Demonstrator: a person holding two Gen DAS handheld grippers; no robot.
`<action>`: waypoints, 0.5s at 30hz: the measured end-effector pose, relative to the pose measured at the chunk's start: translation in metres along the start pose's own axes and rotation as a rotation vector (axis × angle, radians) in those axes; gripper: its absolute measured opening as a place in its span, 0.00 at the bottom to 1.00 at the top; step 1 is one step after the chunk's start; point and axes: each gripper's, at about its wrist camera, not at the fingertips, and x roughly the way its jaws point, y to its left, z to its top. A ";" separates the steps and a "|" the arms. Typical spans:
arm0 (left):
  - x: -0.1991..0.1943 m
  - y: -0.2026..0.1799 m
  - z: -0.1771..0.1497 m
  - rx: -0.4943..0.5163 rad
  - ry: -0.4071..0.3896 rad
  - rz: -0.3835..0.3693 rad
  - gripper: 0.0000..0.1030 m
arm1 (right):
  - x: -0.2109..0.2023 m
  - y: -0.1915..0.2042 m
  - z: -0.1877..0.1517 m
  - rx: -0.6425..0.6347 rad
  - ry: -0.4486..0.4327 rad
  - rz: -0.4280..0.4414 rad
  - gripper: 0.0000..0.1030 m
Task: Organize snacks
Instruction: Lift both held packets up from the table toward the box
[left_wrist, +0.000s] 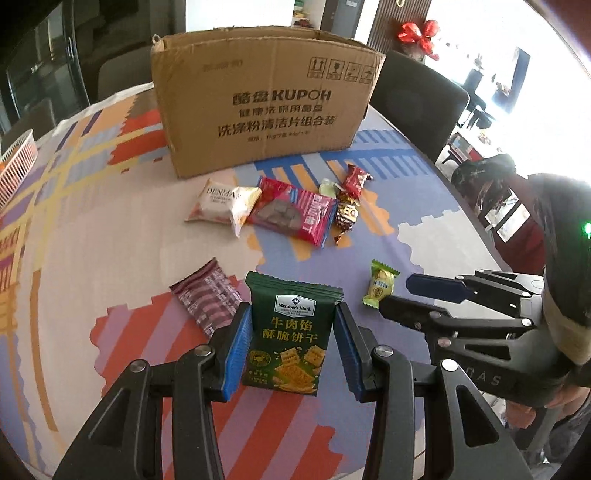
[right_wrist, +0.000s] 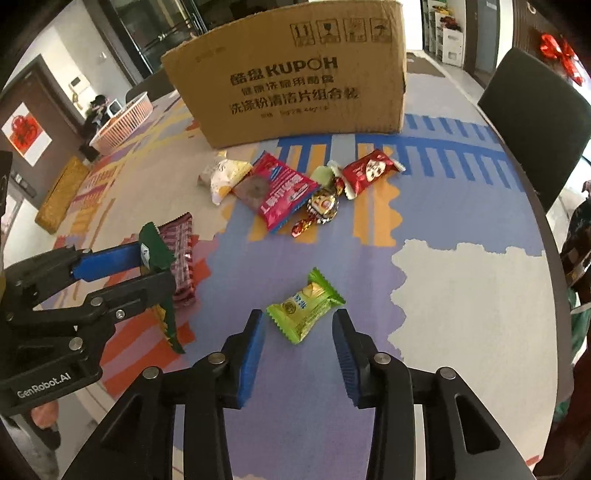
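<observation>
While the left tool (left_wrist: 291, 347) clamps the green cracker pack (left_wrist: 290, 332), the right tool (right_wrist: 298, 354) hangs apart over the lime candy (right_wrist: 304, 306) on the counter (right_wrist: 461, 280).

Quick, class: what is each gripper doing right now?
Left gripper: shut on the green cracker packet.
Right gripper: open, empty, the small green candy just ahead.

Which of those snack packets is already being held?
The dark green cracker packet, clamped between the left gripper fingers. All the others lie loose on the table.
</observation>
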 end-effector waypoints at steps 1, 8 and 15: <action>0.000 0.000 0.000 -0.001 -0.001 0.003 0.43 | 0.000 0.000 0.001 0.014 -0.005 0.012 0.38; 0.000 0.003 -0.002 -0.012 -0.005 0.015 0.43 | 0.017 -0.001 0.010 0.045 0.021 -0.028 0.38; 0.004 0.004 -0.001 -0.024 -0.001 0.007 0.43 | 0.026 0.003 0.014 0.013 0.015 -0.070 0.37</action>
